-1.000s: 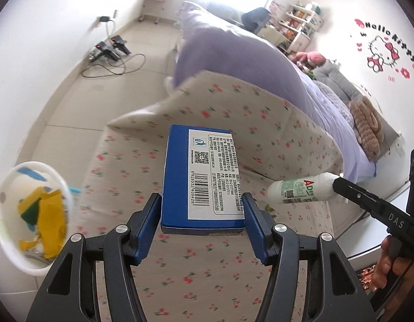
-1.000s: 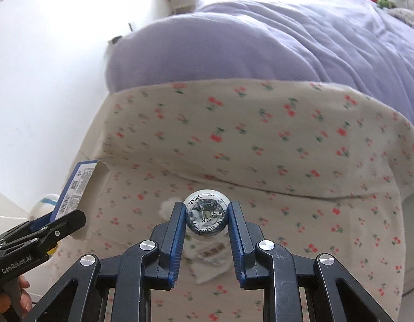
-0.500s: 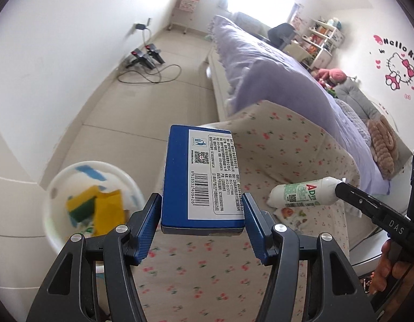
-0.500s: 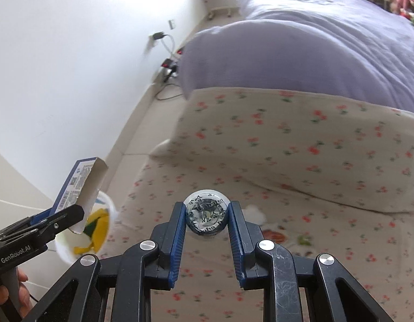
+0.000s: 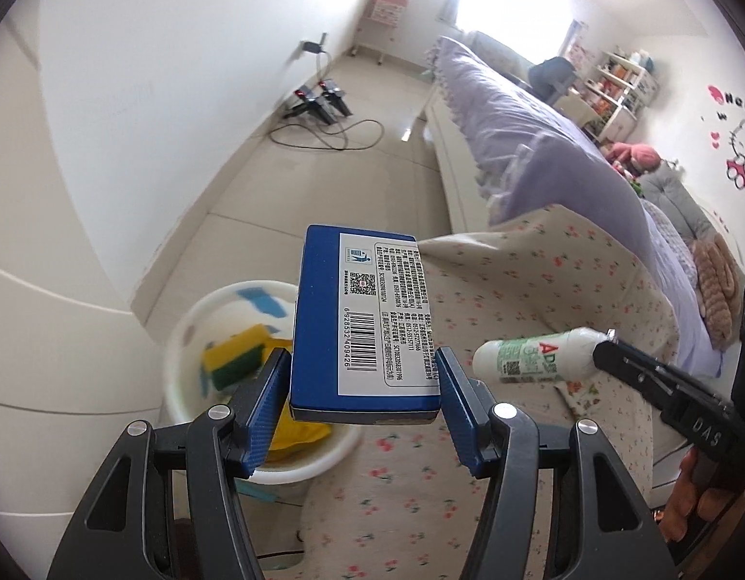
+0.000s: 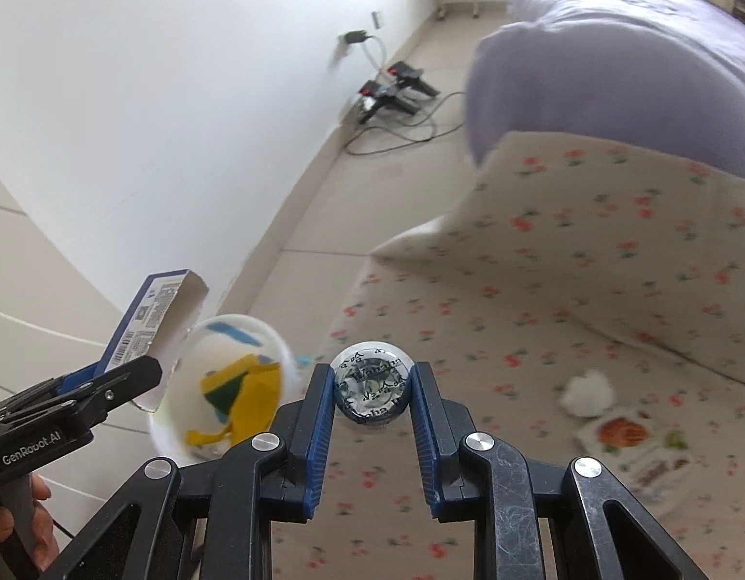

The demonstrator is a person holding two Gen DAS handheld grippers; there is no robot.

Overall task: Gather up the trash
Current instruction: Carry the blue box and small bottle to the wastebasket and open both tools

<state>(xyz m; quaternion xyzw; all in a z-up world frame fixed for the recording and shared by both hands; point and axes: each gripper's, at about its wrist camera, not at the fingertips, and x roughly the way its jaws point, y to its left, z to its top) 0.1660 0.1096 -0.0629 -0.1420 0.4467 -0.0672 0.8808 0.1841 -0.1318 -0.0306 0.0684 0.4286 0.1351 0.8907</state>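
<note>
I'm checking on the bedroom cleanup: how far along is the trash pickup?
Done: yellow scraps already lie in the white bin. In hand: the left tongs grip a blue box, the right tongs a small bottle. Left: a white wad and a wrapper lie on the floral sheet.

Setting: a home bedroom. Ahead of the fingers, a long bed under a lilac ruffled quilt [image 5: 541, 145], with a cream cherry-print sheet [image 5: 541, 290] nearer. Far right: pink cartoon-cat wall decal [image 5: 739, 154], white shelf unit of toys [image 5: 619, 87], plush toys. Beige tiled floor [image 5: 324, 164] left.
</note>
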